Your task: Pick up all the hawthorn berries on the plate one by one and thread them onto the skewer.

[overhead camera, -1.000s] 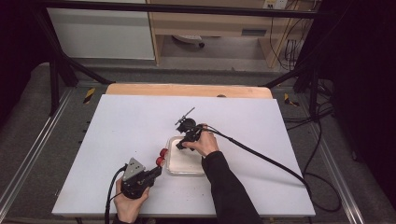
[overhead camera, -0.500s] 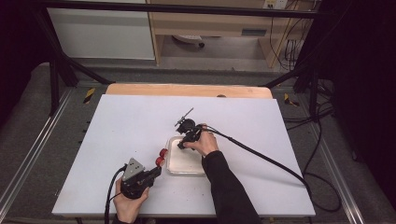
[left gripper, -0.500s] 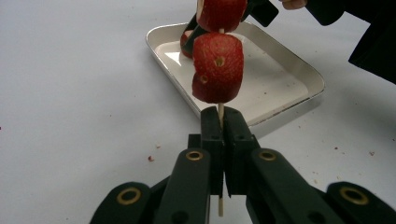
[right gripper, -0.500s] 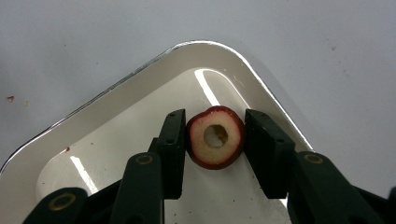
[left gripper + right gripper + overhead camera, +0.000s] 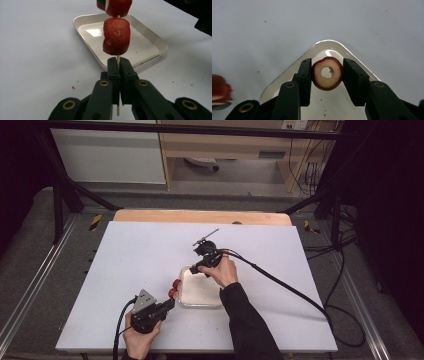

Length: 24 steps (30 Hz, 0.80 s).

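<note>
- Fruit ring [image 5: 327, 73] is sitting pinched between my right gripper [image 5: 327, 82] jaws, which have just been closing, above the white tray [image 5: 287, 77].
- My left gripper [image 5: 119, 75] is clamping the skewer [image 5: 117, 60] of red fruit pieces [image 5: 116, 36], jaws shut tight, beside that tray.

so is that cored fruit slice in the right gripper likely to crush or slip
The fruit slice is a thin hollow ring, so it probably deforms under a hard squeeze. The right gripper holds its rounded, likely moist rim, so it could slip or rotate.
</note>
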### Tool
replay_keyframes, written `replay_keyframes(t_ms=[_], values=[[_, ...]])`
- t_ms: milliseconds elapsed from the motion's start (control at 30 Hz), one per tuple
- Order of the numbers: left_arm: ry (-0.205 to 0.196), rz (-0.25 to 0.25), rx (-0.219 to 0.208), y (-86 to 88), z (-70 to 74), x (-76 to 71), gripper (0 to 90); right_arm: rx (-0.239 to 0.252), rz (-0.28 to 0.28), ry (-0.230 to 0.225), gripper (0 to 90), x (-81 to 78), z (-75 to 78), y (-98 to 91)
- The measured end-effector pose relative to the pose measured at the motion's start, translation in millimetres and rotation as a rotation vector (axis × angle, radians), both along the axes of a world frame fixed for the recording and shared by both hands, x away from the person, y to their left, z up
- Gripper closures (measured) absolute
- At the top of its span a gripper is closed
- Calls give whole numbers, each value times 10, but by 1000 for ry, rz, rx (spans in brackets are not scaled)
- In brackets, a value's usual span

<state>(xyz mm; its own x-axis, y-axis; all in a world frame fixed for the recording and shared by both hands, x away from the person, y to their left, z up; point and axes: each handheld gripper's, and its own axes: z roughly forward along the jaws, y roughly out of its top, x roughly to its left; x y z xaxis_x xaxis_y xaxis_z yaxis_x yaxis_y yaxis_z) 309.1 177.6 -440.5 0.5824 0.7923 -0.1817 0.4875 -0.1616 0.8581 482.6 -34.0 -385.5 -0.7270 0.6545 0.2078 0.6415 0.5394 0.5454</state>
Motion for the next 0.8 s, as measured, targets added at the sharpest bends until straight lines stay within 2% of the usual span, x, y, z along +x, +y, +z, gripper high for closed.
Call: replay_keyframes(t_ms=[33, 67, 133, 167, 233, 267, 333, 367, 433, 467, 500, 533, 567, 600, 633, 667, 700, 733, 767, 800], values=[[-2, -3, -2, -13, 3, 0, 881, 40, -18, -5, 607, -51, 78, -45], [1, -5, -3, -28, 7, -3, 881, 40, -18, -5, 607, -51, 78, -45], [1, -12, -7, -56, 14, -6, 881, 93, -48, -17, 607, -106, 147, -106], [4, -15, -18, -95, 17, -10, 881, 142, -69, -32, 607, -147, 189, -169], [14, -20, -25, -129, 21, -12, 881, 200, -96, -41, 607, -193, 223, -257], [14, -20, -25, -129, 21, -12, 881, 200, -96, -41, 607, -193, 223, -257], [22, -25, -34, -171, 24, -17, 882, 263, -118, -48, 607, -242, 236, -350], [12, -36, -37, -213, 23, -3, 881, 321, -139, -56, 608, -300, 228, -435], [17, -41, -38, -263, 22, -4, 882, 369, -156, -70, 608, -363, 218, -515], [17, -41, -38, -263, 22, -4, 882, 369, -156, -70, 608, -363, 218, -515], [41, -43, -41, -319, 23, -22, 882, 436, -174, -70, 608, -428, 212, -597], [41, -43, -41, -319, 23, -22, 882, 436, -174, -70, 608, -428, 212, -597], [38, -42, -38, -343, 24, -23, 882, 490, -189, -81, 608, -487, 205, -679], [41, -43, -40, -369, 24, -23, 882, 490, -189, -81, 608, -487, 205, -679], [48, -50, -40, -419, 25, -23, 882, 545, -208, -95, 608, -547, 196, -765], [48, -50, -40, -419, 25, -23, 882, 545, -208, -95, 608, -547, 196, -765], [49, -51, -38, -470, 29, -23, 882, 611, -238, -104, 608, -608, 180, -846], [49, -51, -38, -470, 29, -23, 882, 611, -238, -104, 608, -608, 180, -846], [52, -58, -42, -529, 37, -27, 882, 650, -260, -123, 608, -661, 144, -906], [52, -58, -42, -529, 37, -27, 882, 650, -260, -123, 608, -661, 144, -906]])
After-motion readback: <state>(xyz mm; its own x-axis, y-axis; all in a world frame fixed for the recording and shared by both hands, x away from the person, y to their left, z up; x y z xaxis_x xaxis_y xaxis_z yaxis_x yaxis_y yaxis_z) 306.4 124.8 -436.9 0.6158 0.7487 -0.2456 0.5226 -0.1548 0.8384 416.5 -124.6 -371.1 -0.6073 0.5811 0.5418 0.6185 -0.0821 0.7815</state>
